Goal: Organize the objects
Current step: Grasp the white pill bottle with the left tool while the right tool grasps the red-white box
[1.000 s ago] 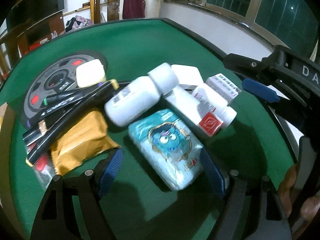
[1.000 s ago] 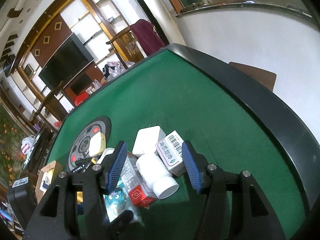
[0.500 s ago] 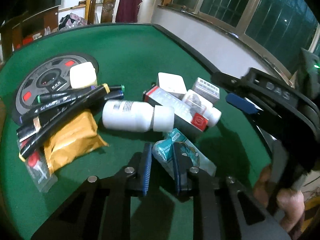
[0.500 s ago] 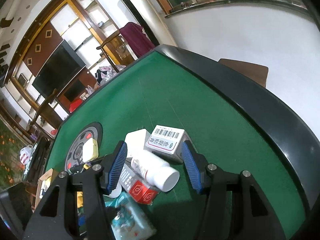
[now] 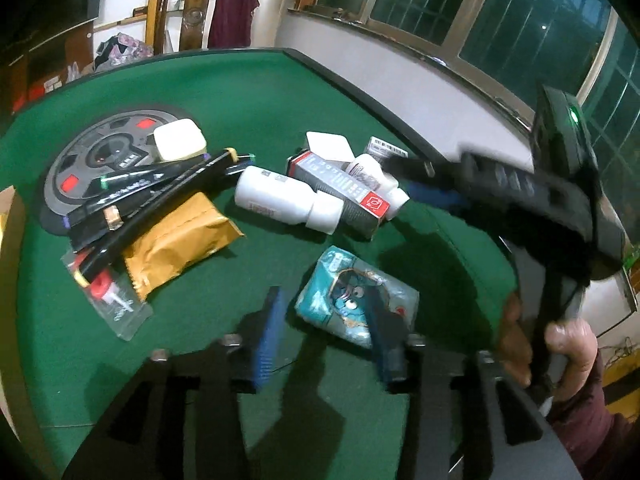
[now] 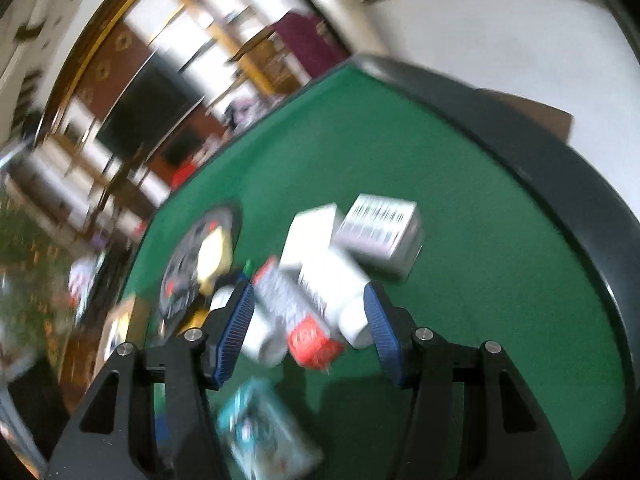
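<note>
Tissue pack [image 5: 352,300] between opening left gripper [image 5: 324,332]

teal tissue pack [image 5: 356,300] flat on felt

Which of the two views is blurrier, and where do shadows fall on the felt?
Right wrist view: heavy motion smear over the boxes and room. Left wrist view: sharper, only the near claw softened; dark shadows lie on the felt beneath it.

Both wrist views look steeply down, close, sharing the green table [image 5: 280,92] clutter; right seems blurred.
</note>
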{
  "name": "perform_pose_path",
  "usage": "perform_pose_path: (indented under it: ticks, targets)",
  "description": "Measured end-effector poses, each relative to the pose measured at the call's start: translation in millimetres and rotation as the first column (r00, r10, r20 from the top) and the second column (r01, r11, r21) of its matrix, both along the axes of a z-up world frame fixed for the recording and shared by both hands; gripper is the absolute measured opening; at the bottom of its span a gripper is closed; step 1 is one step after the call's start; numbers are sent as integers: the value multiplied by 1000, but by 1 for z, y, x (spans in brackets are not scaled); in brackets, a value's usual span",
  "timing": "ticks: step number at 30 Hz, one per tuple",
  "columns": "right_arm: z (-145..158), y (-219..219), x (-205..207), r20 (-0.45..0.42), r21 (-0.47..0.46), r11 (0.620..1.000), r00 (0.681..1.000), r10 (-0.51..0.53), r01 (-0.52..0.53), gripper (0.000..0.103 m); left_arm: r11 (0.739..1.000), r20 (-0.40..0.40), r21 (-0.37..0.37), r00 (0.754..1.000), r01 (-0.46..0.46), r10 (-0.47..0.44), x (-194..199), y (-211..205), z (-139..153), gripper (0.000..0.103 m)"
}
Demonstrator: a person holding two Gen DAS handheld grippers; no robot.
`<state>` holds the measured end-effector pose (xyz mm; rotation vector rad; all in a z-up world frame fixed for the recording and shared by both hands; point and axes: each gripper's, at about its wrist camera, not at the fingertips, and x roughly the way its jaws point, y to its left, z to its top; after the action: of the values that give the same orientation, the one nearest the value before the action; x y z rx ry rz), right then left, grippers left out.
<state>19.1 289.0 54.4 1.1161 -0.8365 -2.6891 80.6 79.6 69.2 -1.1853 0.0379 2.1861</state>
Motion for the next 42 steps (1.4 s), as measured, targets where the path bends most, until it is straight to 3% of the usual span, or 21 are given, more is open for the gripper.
perform_pose_path:
  ticks: [5, 11, 14, 18, 24, 28, 35, 38, 39, 42]
  targets:
    - [3, 4, 20, 19, 137, 990, 999, 27, -30, 56, 999, 64, 33, 998, -23, 21, -4, -5, -10, 47]
    - [11, 12, 16, 25, 208, 978, 999, 29, -33, 56, 999, 114, 27, 993, -26, 23, -3, 16, -25, 54]
    - [13, 3, 12, 39, 254, 965, 997, 61, -69, 56, 999, 94, 37, 995, -38, 34, -1, 15, -20, 54]
    - [13, -18, 6, 57, 347, 927, 990, 132, -144, 56, 998, 40, 6, 997, -65, 65, -7, 0, -11, 54]
    - [17, -49, -2, 40, 422, 876, 970, 240, -234, 56, 992, 49, 16, 991, -127, 126, -19, -29, -5, 54]
    - [10, -67, -25, 89, 482, 833, 961, 263, -272, 55, 991, 52, 21, 990, -135, 134, -21, -33, -4, 54]
    - [-4, -78, -63, 182, 459, 824, 943, 278, -331, 50, 993, 39, 19, 992, -118, 117, -21, -27, -1, 54]
    - [-17, -82, -72, 249, 449, 818, 929, 274, -361, 26, 992, 51, 28, 992, -119, 118, -23, -27, -1, 54]
    - [-17, -82, -70, 241, 466, 813, 934, 263, -349, 25, 992, 55, 31, 991, -122, 120, -24, -28, -1, 54]
    - [-10, -70, -61, 219, 384, 864, 941, 257, -325, 24, 990, 77, 42, 988, -136, 133, -31, -24, -2, 54]
